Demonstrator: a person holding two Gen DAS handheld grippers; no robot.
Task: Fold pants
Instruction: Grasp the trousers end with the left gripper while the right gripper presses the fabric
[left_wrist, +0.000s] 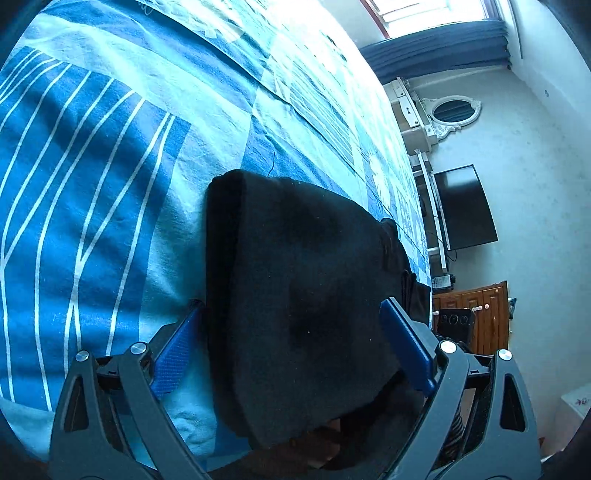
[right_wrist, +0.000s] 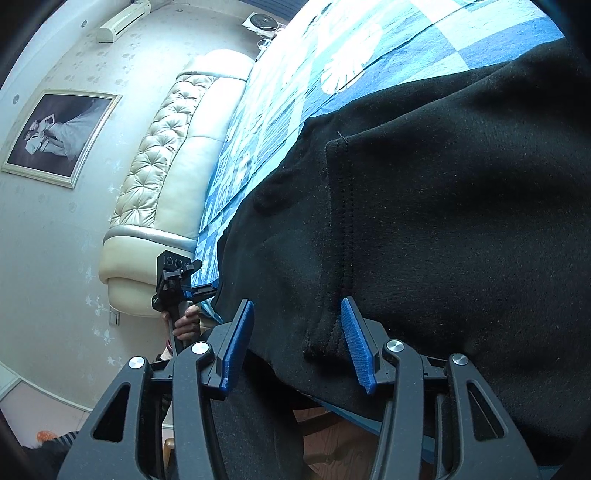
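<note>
Black pants (left_wrist: 295, 280) lie on a bed with a blue and white patterned cover (left_wrist: 110, 166). In the left wrist view one narrow end of the pants runs toward me between the blue pads of my left gripper (left_wrist: 291, 347). Its jaws stand wide and straddle the cloth without pinching it. In the right wrist view the pants (right_wrist: 443, 206) fill the right half, with a stitched seam running down. My right gripper (right_wrist: 297, 343) stands at the bed's edge. A thick fold of the cloth sits between its parted pads, which do not squeeze it.
A cream tufted headboard (right_wrist: 159, 166) and a framed picture (right_wrist: 55, 136) lie to the left. A hand (right_wrist: 186, 325) holds the other gripper's handle at the bed's edge. A dark TV (left_wrist: 465, 206), a wooden cabinet (left_wrist: 476, 314) and a curtained window (left_wrist: 439, 40) stand beyond the bed.
</note>
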